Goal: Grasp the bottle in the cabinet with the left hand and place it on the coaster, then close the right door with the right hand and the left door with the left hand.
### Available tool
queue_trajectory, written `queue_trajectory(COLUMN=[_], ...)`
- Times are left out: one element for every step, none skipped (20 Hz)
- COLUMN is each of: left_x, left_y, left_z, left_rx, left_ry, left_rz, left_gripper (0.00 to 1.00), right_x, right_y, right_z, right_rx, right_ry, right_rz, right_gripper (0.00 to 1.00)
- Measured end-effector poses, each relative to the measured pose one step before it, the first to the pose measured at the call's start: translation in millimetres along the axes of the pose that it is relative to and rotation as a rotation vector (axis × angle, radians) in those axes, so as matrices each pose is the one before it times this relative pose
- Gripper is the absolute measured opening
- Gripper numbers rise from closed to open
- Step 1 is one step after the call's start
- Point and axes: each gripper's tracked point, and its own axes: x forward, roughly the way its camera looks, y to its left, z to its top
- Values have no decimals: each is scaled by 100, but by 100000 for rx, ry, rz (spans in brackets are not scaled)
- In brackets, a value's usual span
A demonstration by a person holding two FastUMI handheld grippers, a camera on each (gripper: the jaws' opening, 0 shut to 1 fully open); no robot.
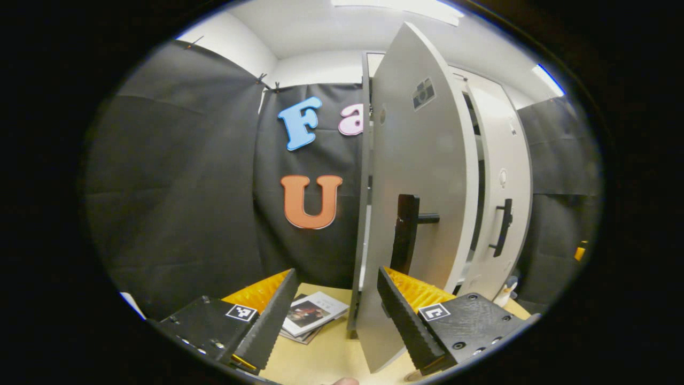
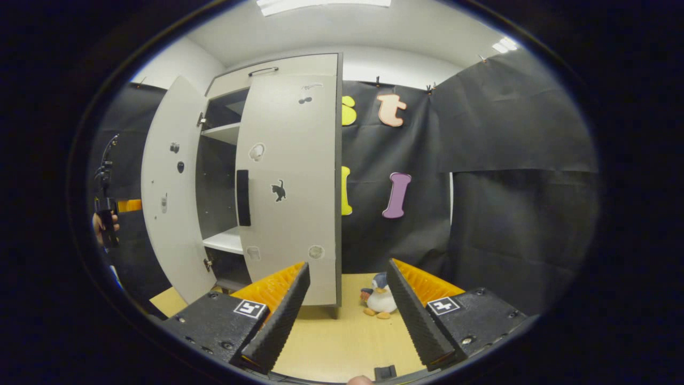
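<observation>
left claw [image 1: 336, 315]: wide, holding nothing, just before the left door's [image 1: 422, 176] edge, its black handle [image 1: 406, 232] just above the claw's right finger | right claw [image 2: 347, 315]: wide, holding nothing, facing the nearly closed right door [image 2: 291, 192], apart from it | cabinet [image 2: 224, 176] interior partly visible between doors | toy penguin [image 2: 379, 302] on the surface [image 2: 342, 337] between the right claw's fingers, farther off | booklets [image 1: 312, 313] on the surface beside the left door

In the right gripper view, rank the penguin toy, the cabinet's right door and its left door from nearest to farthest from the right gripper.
1. Penguin toy: on the table between the right gripper jaws.
2. Right door: ahead, left of centre.
3. Left door: farthest, swung open at far left.
</observation>
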Motion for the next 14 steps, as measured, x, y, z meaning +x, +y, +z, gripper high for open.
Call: queue_trajectory(left_x=[156, 112, 45, 108, 361, -51, -78, 124, 521, 593, 429, 308, 425, 630], left_y=[-804, -644, -535, -356, -214, -116, -282, -405, -510, -555, -571, -477, -408, -615], left_z=[37, -11, 196, 537, 459, 76, -206, -188, 121, 18, 7, -143, -114, -156], left_rx=[-145, 246, 1267, 2561, 2396, 1571, 147, -1094, -1692, -1328, -843, -173, 549, 605], left_ry=[95, -9, -493, -2380, -1362, -168, -205, 360, 440, 103, -236, 260, 377, 532], left_rz=[-2161, -1288, -263, 44, 168, -91, -809, -1450, -1473, -1370, -1336, -1111, -1162, -1384], left_gripper=[95, 95, 96, 98, 100, 100, 97, 94, 92, 89, 92, 96, 100, 100], right_x=[-40, -39, -118, -191, -176, -192, -93, -105, 15, -13, -99, -110, 4, 66], right_y=[-58, 19, -9, -17, 43, -80, -178, -358, -201, -127, -213, -249, -290, -108], right_z=[81, 27, -3, 322, 352, 255, 185, 114, 149, -88, -77, 55, 66, 81], right_rx=[-73, -343, -948, -1271, -1246, -966, -331, 306, 720, 670, 366, -44, -314, -369], right_ry=[-105, 6, 189, -516, -1045, -730, -490, -524, -197, 174, -46, -110, -102, 71], right_rz=[-165, -22, -276, -18, 113, -79, -600, -832, -376, -289, -429, -573, -852, -356], right_gripper=[95, 95, 95, 95, 95, 95, 95, 95, 95, 95, 95, 95, 95, 95])
